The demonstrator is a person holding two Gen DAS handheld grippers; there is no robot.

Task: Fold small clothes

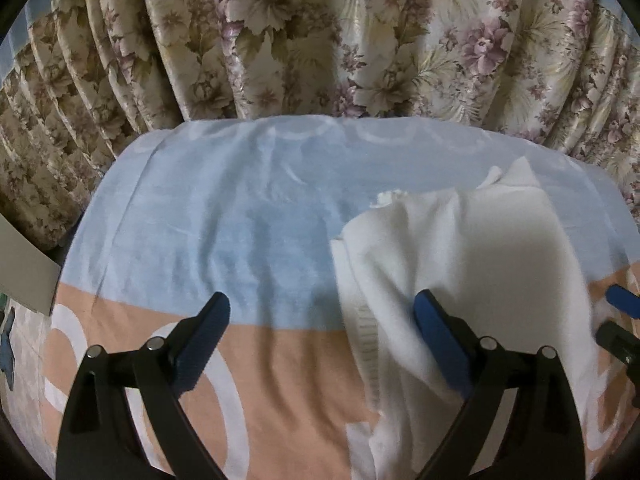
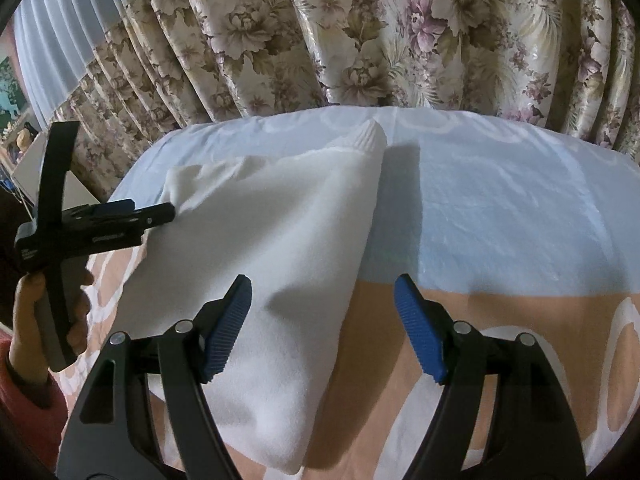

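White garment (image 2: 272, 264), partly folded, is laid at centre frame on a bed sheet (image 2: 500, 208) of blue and peach bands. Soft, light, limp cloth is judged; a ribbed hem corner (image 2: 366, 138) is best pinched. Left gripper (image 1: 320, 344) and right gripper (image 2: 322, 328) are spread wide, nothing held. Floral curtains (image 2: 360, 32) are hung behind.

A blue-and-peach bedsheet (image 1: 240, 220) with white rings spreads beneath and ahead of the gripper; a floral curtain (image 1: 320, 40) hangs beyond it; a pale blue curtain (image 2: 60, 52) far left.
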